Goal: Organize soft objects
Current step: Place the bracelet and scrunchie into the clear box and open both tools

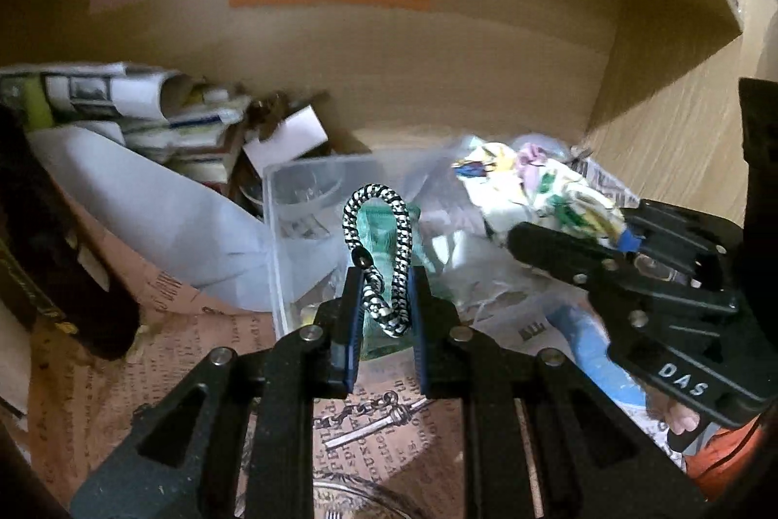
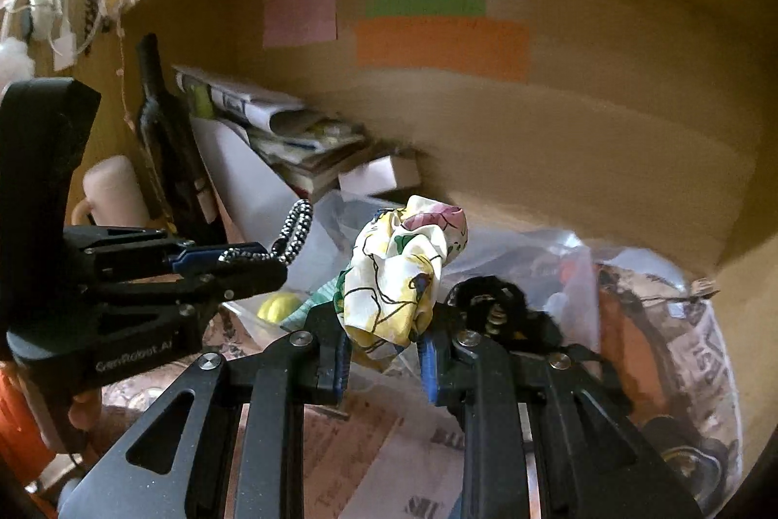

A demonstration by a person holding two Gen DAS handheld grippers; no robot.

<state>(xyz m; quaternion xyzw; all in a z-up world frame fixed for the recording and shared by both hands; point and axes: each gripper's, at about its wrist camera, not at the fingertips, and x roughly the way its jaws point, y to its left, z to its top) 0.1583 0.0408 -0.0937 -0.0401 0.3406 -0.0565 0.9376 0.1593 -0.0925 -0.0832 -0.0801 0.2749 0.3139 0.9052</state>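
My left gripper point(image 1: 386, 300) is shut on a black-and-white braided cord point(image 1: 389, 237) that loops up above its fingers. It also shows at the left of the right wrist view point(image 2: 257, 261), with the cord point(image 2: 294, 229) sticking up. My right gripper point(image 2: 386, 339) is shut on a crumpled floral cloth point(image 2: 398, 271), white and yellow with pink and green. In the left wrist view the right gripper point(image 1: 574, 237) is at the right with the floral cloth point(image 1: 549, 188) bunched at its tip. Both are held over a cluttered cardboard box point(image 1: 437, 81).
A clear plastic tub point(image 1: 311, 198) sits just beyond the left gripper. Folded newspapers and booklets point(image 1: 121, 100) pile at the back left. Clear plastic bags point(image 2: 608, 276) with small items lie at the right. Printed paper point(image 1: 369, 421) lines the bottom. Coloured notes point(image 2: 437, 42) are stuck on the back wall.
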